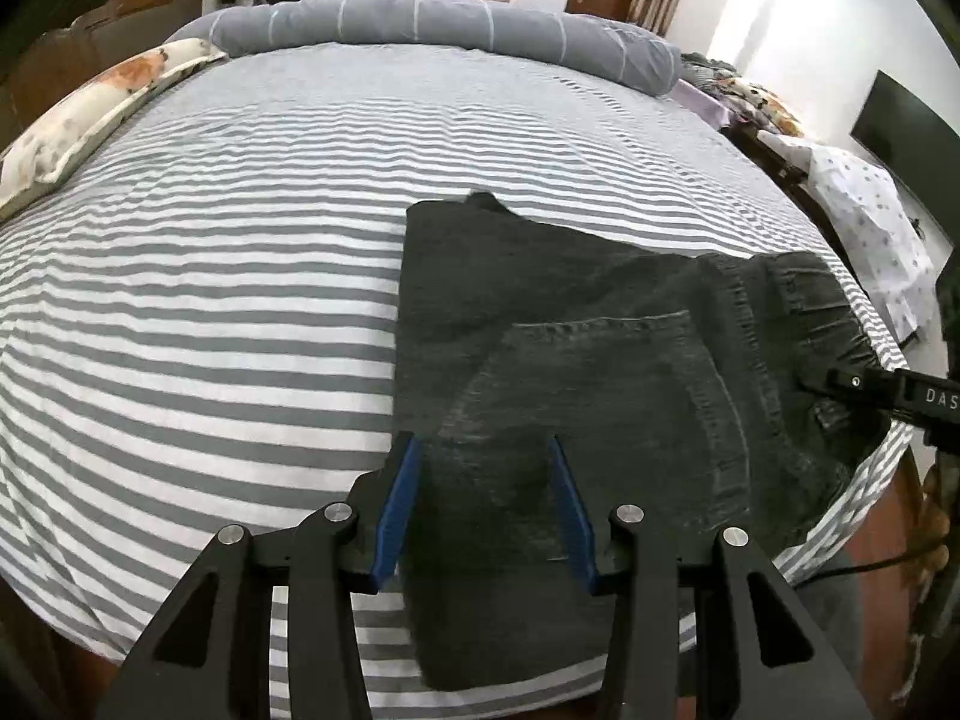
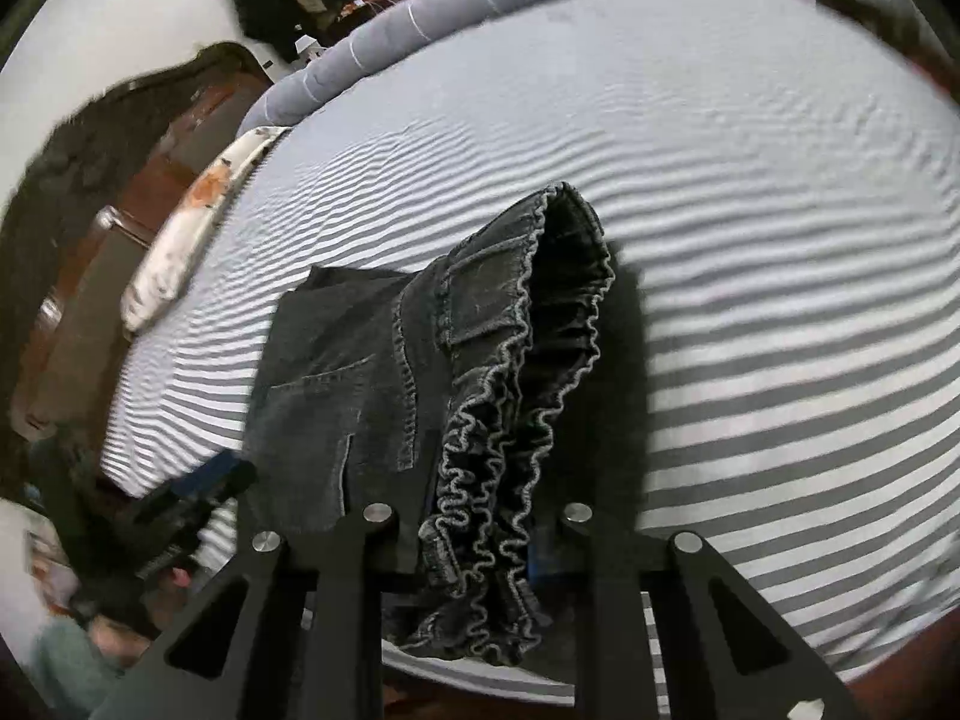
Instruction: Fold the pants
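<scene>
The left gripper (image 1: pixel 486 504) is seen nearest, jaws apart over the pants (image 1: pixel 600 360), nothing clamped. The pants lie on the striped bed (image 1: pixel 210 300) near its edge, partly folded. The denim is judged soft, fairly heavy and not slippery; the waistband (image 2: pixel 510 420) is the best hold. The right gripper (image 2: pixel 480 546), angled steeply down, is clamped on that gathered waistband, lifting it.

Only "DAS", cut off at frame edge, on right gripper (image 1: pixel 840 383).
</scene>
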Tool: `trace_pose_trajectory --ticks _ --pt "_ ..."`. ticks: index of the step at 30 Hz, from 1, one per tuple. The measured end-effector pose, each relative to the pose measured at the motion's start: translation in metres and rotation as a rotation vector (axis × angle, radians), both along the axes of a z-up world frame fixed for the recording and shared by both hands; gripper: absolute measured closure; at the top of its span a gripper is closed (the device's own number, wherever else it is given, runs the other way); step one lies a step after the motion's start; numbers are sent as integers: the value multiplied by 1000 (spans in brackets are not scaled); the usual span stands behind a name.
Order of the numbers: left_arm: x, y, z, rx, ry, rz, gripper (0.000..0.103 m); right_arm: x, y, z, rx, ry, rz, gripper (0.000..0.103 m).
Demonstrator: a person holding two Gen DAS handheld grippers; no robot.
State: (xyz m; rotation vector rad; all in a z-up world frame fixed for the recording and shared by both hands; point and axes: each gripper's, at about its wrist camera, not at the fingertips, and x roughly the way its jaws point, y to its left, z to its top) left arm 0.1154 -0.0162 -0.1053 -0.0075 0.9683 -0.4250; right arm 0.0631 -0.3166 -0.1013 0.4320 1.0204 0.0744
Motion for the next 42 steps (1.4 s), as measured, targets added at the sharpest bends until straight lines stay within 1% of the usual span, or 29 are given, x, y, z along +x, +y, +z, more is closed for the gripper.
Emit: trace_pose_trajectory --ticks 2,4,5,7,9,10,12,13,14,15,17,18,20,23,26,29,32,34,36,38,41,42 --pt "1 -4 -4 7 1 -19 58 1 -6 -7 -6 18 5 84" --pt "3 -10 -11 25 11 -43 58 4 -7 -20 -37 59 7 79" --pt "2 -13 -16 51 10 -49 58 5 -7 -24 -44 68 3 78" --pt "2 -15 -18 68 5 -53 57 5 -9 -26 -74 68 -19 66" --pt "0 -15 -21 69 -1 -56 57 6 -9 -26 -99 68 -17 63" --pt "0 -15 -22 77 2 -60 57 6 -11 -27 -101 77 -23 57" --pt "-1 -18 -20 96 6 -69 57 6 -13 -27 -109 93 -31 50" --pt "0 -18 -17 96 14 -72 57 5 -16 -24 -106 94 -32 50" --pt "2 -15 -12 77 18 -65 57 3 -16 -21 -109 95 -33 50" --pt "4 -12 -4 50 10 -55 57 2 -17 -15 -131 90 -44 49" --pt "10 -10 8 26 -28 -60 57 -1 -18 1 -185 56 -74 48" --pt "15 -12 15 25 -54 -68 57 -2 -19 12 -197 25 -71 48" --pt "28 -19 21 36 -74 -75 56 2 -18 26 -191 -12 -70 48" --pt "53 -34 20 33 -53 -101 56 20 -1 36 -199 -31 -6 48" --pt "78 -51 14 48 -30 -116 56 44 24 32 -240 -21 56 48" --pt "97 -63 4 73 -15 -120 56 62 47 20 -304 -6 96 48" --pt "116 -69 -9 91 28 -111 56 77 54 3 -383 35 109 49" --pt "127 -70 -18 86 54 -103 56 84 53 -6 -404 71 110 49" --pt "134 -71 -21 75 62 -87 56 84 52 -12 -425 88 127 49" --pt "139 -73 -22 75 71 -74 56 79 56 -14 -455 86 143 49" --pt "142 -77 -23 91 74 -63 56 71 62 -15 -492 87 153 49" --pt "142 -77 -23 98 73 -60 56 69 62 -15 -499 90 153 46"
